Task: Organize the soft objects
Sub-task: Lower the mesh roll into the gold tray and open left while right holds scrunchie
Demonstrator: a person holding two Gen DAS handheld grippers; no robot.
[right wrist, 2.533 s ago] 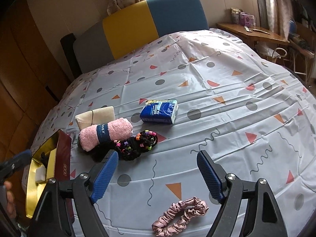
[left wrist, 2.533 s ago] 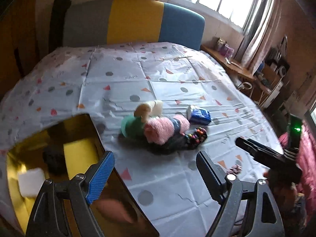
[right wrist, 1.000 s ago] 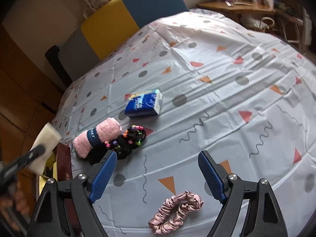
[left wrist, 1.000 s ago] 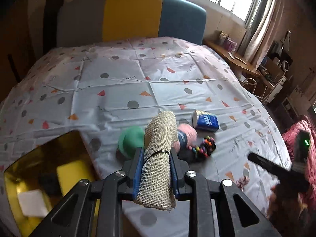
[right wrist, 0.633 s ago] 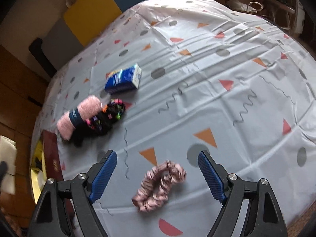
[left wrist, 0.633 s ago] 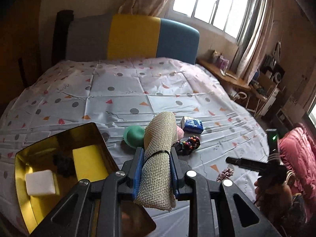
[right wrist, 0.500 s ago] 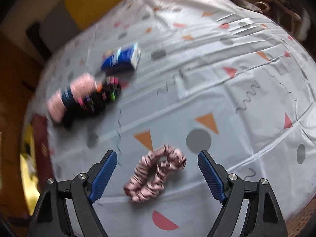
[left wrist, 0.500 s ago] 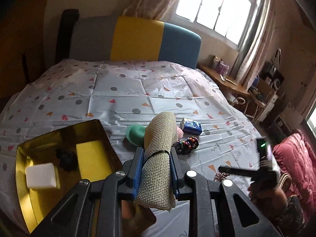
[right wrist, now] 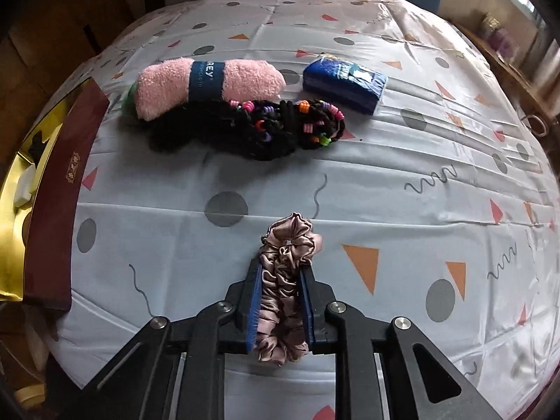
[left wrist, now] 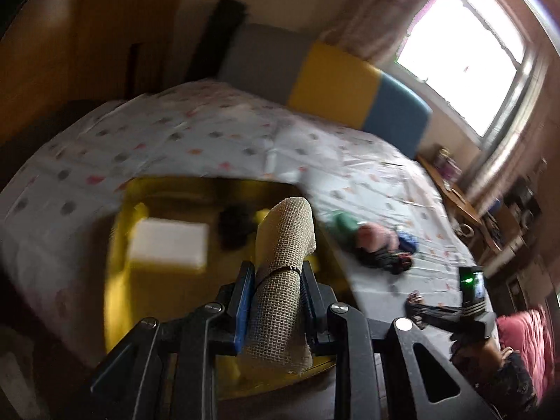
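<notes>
My left gripper [left wrist: 276, 269] is shut on a rolled beige mesh cloth [left wrist: 283, 245], held above the open gold box [left wrist: 119, 280]. In that box lie a white sponge [left wrist: 168, 245], a dark object [left wrist: 234, 224] and a yellow pad. My right gripper [right wrist: 280, 273] is closing on a pink satin scrunchie [right wrist: 287, 259], its blue pads pressing both sides on the patterned bedsheet [right wrist: 385, 182]. Farther off lie a pink rolled towel [right wrist: 210, 80], black beaded hair ties [right wrist: 280, 126] and a blue tissue pack [right wrist: 344, 82]. The right gripper [left wrist: 416, 311] also shows in the left wrist view.
The gold box [right wrist: 14, 210] with its maroon wall [right wrist: 59, 189] stands at the sheet's left edge. A green object [left wrist: 344, 222] lies beside the towel. A grey, yellow and blue headboard [left wrist: 332, 87] backs the bed, with a wooden desk [left wrist: 458, 203] and a window on the right.
The left gripper carried the mesh cloth sideways until it hangs over the gold box. The right gripper came down around the scrunchie and its jaws closed onto it.
</notes>
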